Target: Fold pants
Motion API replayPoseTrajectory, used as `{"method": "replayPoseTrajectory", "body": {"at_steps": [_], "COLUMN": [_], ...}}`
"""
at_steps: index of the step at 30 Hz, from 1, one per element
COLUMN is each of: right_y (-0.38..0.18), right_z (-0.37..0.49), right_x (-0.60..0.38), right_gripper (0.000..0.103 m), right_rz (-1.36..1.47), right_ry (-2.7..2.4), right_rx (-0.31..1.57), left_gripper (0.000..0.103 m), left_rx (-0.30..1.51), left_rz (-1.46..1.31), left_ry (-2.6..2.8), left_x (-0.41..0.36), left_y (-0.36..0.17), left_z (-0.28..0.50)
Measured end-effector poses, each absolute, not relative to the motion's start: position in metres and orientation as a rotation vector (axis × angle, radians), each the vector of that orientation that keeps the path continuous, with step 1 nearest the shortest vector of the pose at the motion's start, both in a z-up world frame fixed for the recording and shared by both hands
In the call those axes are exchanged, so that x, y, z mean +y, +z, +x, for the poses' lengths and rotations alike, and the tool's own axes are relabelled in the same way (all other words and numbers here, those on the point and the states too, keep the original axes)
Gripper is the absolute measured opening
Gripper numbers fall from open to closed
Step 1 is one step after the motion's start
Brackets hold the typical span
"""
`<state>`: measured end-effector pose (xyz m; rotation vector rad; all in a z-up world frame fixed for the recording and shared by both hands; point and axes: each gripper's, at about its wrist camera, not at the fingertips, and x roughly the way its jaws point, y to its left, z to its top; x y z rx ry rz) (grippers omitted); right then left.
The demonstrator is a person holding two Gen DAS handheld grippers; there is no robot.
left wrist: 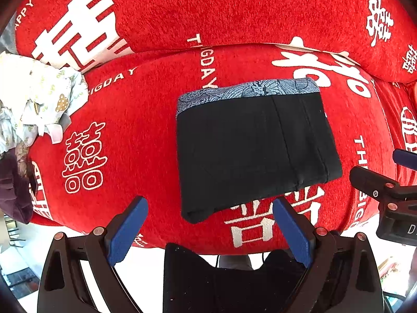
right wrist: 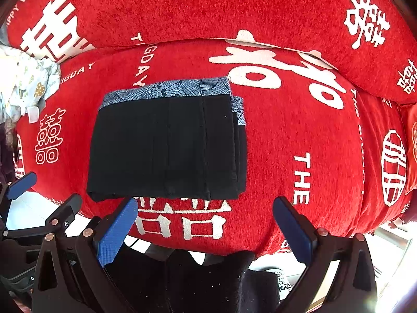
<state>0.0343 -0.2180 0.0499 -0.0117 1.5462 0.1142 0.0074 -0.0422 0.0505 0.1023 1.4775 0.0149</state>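
Folded pants (black) lie just beyond both spread, empty grippers.

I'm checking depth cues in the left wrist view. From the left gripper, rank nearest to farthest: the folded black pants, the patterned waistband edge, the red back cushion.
From the left gripper:
1. Folded black pants, just ahead on the seat.
2. Patterned waistband, at their far edge.
3. Red back cushion, behind, across the top.
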Motion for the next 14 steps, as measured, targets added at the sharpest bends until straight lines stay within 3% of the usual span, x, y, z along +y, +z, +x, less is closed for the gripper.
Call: {"method": "replayPoseTrajectory", "body": {"at_steps": [14], "right_y": [0.0478], "right_z": [0.0339], "right_x": [-0.2163], "right_gripper": [0.103], "right_rz": [-0.015], "right_ry": [0.110], "right_rx": [1.552], "left_gripper": [0.097], "left_rx": [1.473], "left_rz": [0.089], "left_ry": [0.006], "left_x": [-0.0413], "left_y": [0.0476], "left_z": [0.0069]}}
